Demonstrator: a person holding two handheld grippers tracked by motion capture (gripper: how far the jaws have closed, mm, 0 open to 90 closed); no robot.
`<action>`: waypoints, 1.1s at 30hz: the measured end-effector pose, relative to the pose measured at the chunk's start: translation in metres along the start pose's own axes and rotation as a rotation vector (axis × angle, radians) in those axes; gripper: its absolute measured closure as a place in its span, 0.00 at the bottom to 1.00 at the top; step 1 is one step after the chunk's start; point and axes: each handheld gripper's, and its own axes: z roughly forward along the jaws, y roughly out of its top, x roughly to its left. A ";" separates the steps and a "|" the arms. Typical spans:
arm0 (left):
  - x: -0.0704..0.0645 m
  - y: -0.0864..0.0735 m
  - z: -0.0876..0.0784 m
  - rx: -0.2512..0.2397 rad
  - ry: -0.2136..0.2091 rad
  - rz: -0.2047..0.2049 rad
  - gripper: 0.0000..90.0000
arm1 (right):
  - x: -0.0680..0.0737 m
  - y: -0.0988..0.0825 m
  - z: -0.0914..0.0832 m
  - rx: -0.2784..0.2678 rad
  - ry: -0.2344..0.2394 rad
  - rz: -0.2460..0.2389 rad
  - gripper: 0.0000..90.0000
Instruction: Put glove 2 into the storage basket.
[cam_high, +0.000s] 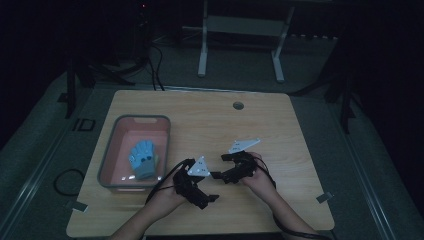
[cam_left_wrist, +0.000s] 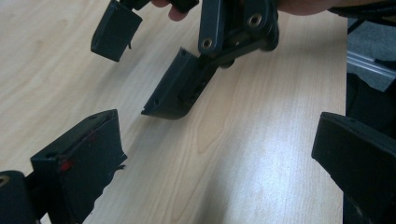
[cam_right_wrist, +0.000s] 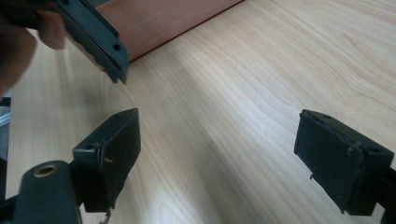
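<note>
High view: your left gripper (cam_high: 214, 186) & right gripper (cam_high: 220, 166) meet nose-to-nose near the table (cam_high: 280, 150) front; blue glove (cam_high: 143, 159) sits in the pink bin (cam_high: 111, 155). Left gripper view: jaws spread wide, nothing between. Right gripper view: jaws likewise apart, over bare wood.

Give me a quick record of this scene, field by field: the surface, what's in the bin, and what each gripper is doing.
surface: wooden table
bin: pink, grey-rimmed tub on the table's left side
bin contents: blue glove
left gripper: open, holding nothing, above bare wood
right gripper: open, holding nothing, above bare wood
gripper positions: close together near the table's front edge, right of the tub
table detail: round hole near the far edge
</note>
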 end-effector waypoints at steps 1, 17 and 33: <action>-0.001 -0.001 0.003 -0.001 -0.004 -0.001 0.02 | 0.000 -0.002 -0.001 0.001 -0.006 -0.012 0.16; -0.009 -0.025 0.036 0.022 -0.023 0.029 0.02 | -0.011 -0.048 -0.015 -0.021 -0.058 0.020 0.15; -0.017 -0.041 0.045 0.035 -0.051 0.052 0.02 | -0.014 -0.081 -0.032 -0.018 -0.103 0.003 0.15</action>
